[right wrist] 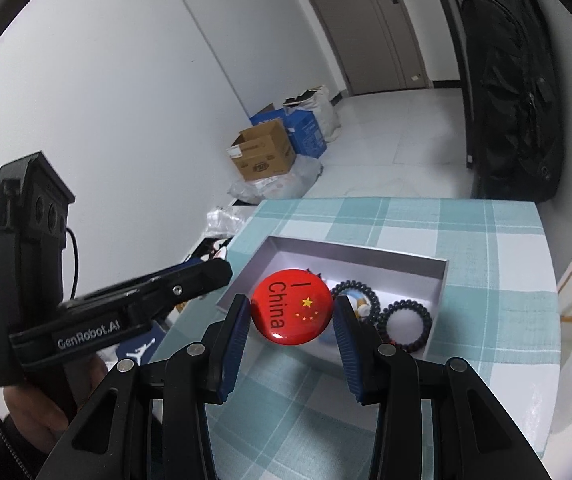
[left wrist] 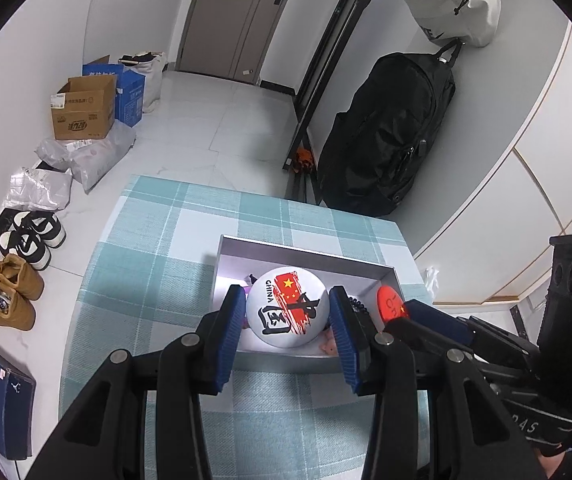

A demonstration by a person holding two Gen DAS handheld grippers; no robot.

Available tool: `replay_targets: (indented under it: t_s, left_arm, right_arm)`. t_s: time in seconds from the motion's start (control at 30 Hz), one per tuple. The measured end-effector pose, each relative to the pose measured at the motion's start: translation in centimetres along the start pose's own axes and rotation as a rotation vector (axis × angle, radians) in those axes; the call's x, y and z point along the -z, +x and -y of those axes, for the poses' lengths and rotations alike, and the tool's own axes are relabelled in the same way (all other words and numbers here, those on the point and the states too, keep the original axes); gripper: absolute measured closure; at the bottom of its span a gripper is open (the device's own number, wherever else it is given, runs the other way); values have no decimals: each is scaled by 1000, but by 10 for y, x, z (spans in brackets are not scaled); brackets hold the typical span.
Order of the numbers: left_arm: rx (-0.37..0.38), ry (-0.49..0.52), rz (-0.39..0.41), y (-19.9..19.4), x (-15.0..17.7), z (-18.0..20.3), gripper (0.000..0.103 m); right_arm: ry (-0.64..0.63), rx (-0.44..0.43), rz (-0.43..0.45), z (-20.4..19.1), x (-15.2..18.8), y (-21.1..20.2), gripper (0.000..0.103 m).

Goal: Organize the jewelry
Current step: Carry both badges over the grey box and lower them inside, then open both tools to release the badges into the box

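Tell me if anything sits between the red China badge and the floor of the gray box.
The right gripper holds the red badge over the gray box. Below and right of it lie two black coil hair ties, so that end is taken. The left gripper holds a white badge over the box's other end.

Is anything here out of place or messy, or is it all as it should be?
Nothing looks broken or spilled. Each gripper's fingers pinch a round badge above the grey tray: a white badge on the left, a red badge on the right. Two black coil hair ties lie inside.
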State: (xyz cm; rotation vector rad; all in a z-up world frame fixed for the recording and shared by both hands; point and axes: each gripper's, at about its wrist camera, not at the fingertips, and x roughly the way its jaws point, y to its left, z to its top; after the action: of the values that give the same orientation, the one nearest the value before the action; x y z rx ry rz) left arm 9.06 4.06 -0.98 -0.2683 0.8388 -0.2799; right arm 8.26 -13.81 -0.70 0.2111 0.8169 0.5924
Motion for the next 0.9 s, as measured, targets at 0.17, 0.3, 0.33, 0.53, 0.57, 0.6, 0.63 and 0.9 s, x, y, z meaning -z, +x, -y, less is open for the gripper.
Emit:
replay_targets:
  t_s: [0.17,0.3,0.33,0.53,0.57,0.6,0.63,0.9]
  left_arm:
    - [4,-14,-20,9,-2,2,66]
    - [15,-28,-45,20,-5,4,66]
    - [15,-25,-51,22,-6,5,66]
    - [2,2,-67,34,-11,13,66]
    - [3,0,-72,36,-12,13,66]
    - [5,-4,-77,38,-12,12,66]
    - [9,-10,-86,41,-12,12,66]
    - [0,-21,-132,55,-12,13,66]
  right_arm:
    - [37,4,7,7,-6,3,62]
    - [54,12,8,11,-11,7,62]
    - [56,13,8,13,-12,8,62]
    - [92,22,-4,28,-15,15,62]
    - [100,24,-4,30,-16,15,62]
    - [110,24,-4,33,-16,15,62]
    - [120,24,-3,36,-17,16,62]
    - [151,33,-31,51,-14,22,62]
